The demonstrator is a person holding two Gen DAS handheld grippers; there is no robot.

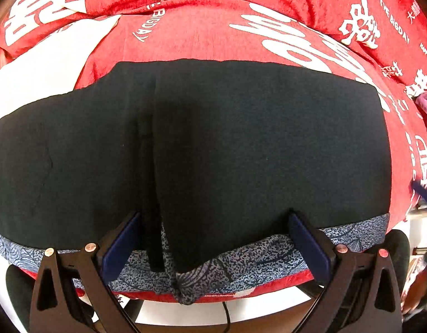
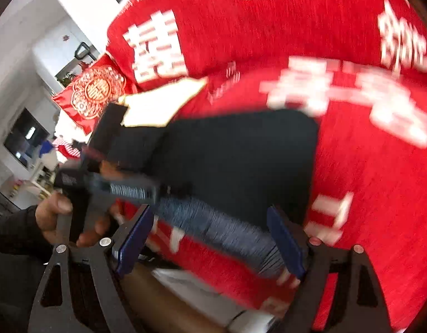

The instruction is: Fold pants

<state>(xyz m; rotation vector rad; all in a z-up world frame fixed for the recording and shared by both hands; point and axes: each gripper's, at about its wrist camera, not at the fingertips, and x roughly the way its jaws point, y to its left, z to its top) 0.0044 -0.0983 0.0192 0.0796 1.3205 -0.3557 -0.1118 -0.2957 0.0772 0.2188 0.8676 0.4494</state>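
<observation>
Motion-blurred right-wrist view (pants (image 2: pixel 235 161) edges smeared)

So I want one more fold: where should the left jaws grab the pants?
Probably the patterned blue waistband of the dark pants, coming from the near edge. It lies along that edge, between the open jaws of the left gripper.

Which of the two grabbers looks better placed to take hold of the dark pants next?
Left, I'd guess. The left gripper is open and squarely over the near edge of the pants. The right gripper is also open but sits off toward their corner.
</observation>
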